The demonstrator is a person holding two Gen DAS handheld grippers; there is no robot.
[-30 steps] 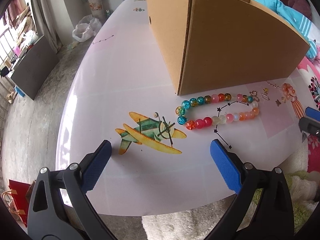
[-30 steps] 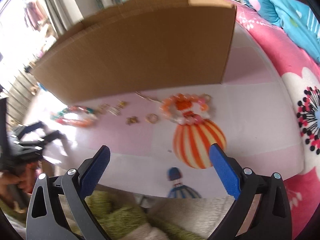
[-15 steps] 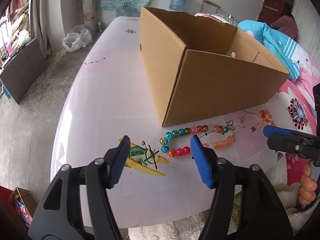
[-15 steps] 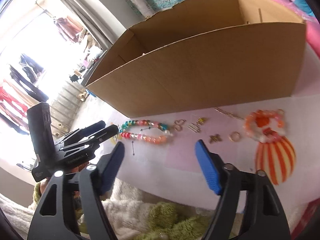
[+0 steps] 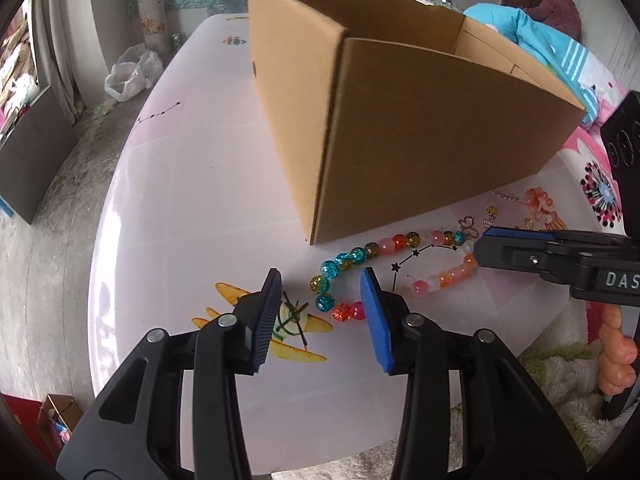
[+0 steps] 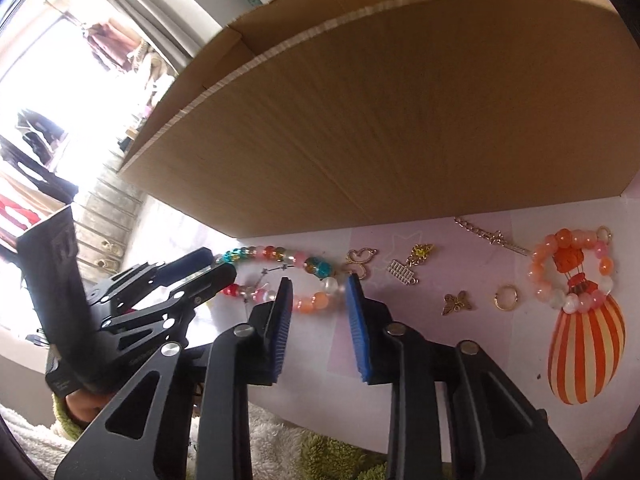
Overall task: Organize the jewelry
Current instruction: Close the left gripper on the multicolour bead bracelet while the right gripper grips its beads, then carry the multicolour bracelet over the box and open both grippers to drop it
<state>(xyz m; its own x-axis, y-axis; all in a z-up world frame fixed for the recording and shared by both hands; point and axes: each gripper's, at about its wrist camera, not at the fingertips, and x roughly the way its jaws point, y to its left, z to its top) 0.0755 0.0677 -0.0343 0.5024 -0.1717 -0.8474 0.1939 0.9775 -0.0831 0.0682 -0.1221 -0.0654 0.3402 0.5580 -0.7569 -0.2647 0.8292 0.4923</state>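
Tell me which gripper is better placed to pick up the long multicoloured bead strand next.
Either, narrowly the left. The left gripper, jaws just closing, brackets the bead strand at its teal-and-red end. The right gripper, also closing, frames the orange end. Neither grips yet.

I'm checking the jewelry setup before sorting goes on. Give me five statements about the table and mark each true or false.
1. The long multicoloured bead strand lies on the table in front of the cardboard box. True.
2. The orange bead bracelet is already inside the box. False: it lies on the table, over the printed striped balloon.
3. The left claw holds the bead strand lifted off the table. False: its jaws have been closing, but the strand lies flat and ungripped.
4. Small gold charms lie between the strand and the orange bracelet. True.
5. The right claw is closed on the gold ring. False: the ring lies apart, to its right.
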